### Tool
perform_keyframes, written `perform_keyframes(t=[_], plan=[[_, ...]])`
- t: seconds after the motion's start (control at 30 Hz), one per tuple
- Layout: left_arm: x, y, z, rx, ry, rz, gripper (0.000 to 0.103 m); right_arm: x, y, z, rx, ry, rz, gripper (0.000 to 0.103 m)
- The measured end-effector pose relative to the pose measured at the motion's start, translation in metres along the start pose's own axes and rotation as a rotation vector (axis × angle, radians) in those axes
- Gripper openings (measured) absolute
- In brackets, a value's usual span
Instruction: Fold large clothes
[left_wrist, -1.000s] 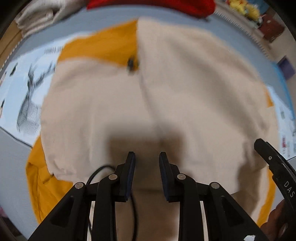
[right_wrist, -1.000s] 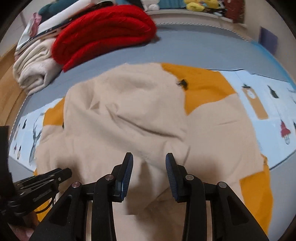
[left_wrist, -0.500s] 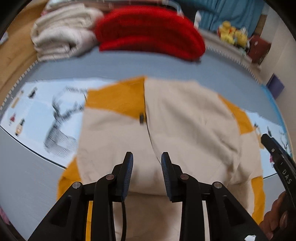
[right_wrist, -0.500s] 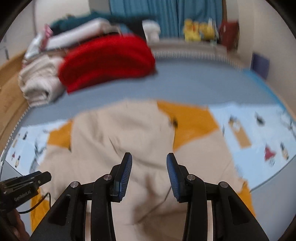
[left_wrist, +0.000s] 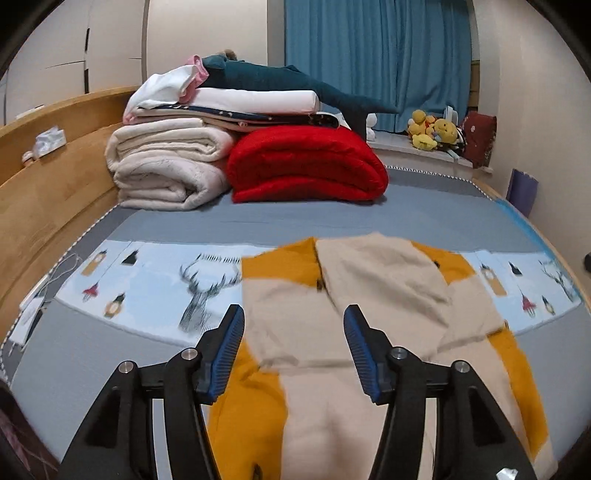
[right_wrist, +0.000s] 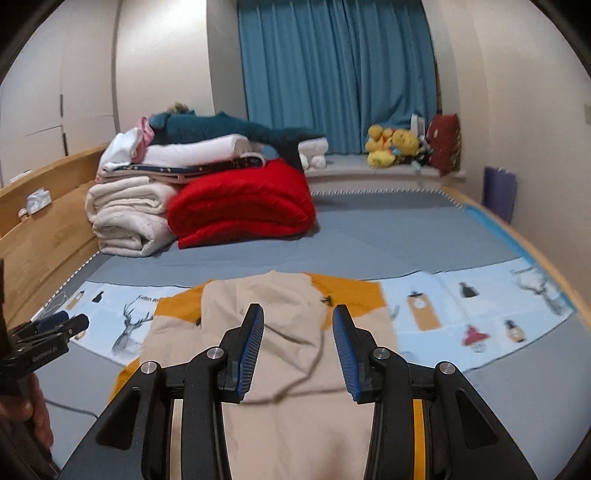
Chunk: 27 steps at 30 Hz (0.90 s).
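Observation:
A large beige and mustard garment (left_wrist: 369, 295) lies partly folded on the bed, over a pale blue printed cloth (left_wrist: 155, 280). My left gripper (left_wrist: 293, 334) hovers above its near part. Its jaws are opening, and nothing is between the blue pads. In the right wrist view the same garment (right_wrist: 258, 302) lies below my right gripper (right_wrist: 298, 332), whose jaws stand apart and hold nothing. The left gripper (right_wrist: 55, 325) also shows at that view's left edge, with a hand (right_wrist: 22, 417) below it.
A folded red blanket (left_wrist: 306, 162) and a cream blanket (left_wrist: 166, 166), with more folded linen on top, sit at the far end of the grey bed (left_wrist: 406, 218). A wooden bed frame (left_wrist: 48, 177) runs along the left. Plush toys (left_wrist: 432, 133) line the window ledge.
Both grippers have lifted up off the garment and tilted upward, so the far end of the bed and the room have come into view. The left jaws have widened; the right jaws keep the same gap.

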<state>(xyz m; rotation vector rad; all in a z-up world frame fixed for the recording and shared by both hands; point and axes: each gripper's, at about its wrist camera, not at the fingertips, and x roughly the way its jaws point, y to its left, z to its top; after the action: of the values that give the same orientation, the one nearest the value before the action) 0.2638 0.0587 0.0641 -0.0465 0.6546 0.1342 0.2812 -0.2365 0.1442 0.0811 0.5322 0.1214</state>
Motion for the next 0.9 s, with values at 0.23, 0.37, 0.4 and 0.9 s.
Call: perform_keyframes(t=[0.23,0.37,0.4,0.9], plan=[[-0.075,0.029,-0.073,-0.031,0.016,0.005,0.053,-0.100,-0.042,-0.046,-0.006,-0.035,-0.049,0.078],[-0.097,0.070,-0.107,-0.074,0.090,0.002,0.046,-0.123,-0.065,-0.087,0.048,0.028,-0.096,0.077],[-0.100,0.082,-0.113,-0.086,0.105,0.002,0.038,-0.123,-0.071,-0.095,0.054,0.046,-0.107,0.077],[-0.051,0.144,-0.194,-0.424,0.492,-0.101,0.012,-0.076,-0.156,-0.188,0.269,0.383,-0.184,0.032]])
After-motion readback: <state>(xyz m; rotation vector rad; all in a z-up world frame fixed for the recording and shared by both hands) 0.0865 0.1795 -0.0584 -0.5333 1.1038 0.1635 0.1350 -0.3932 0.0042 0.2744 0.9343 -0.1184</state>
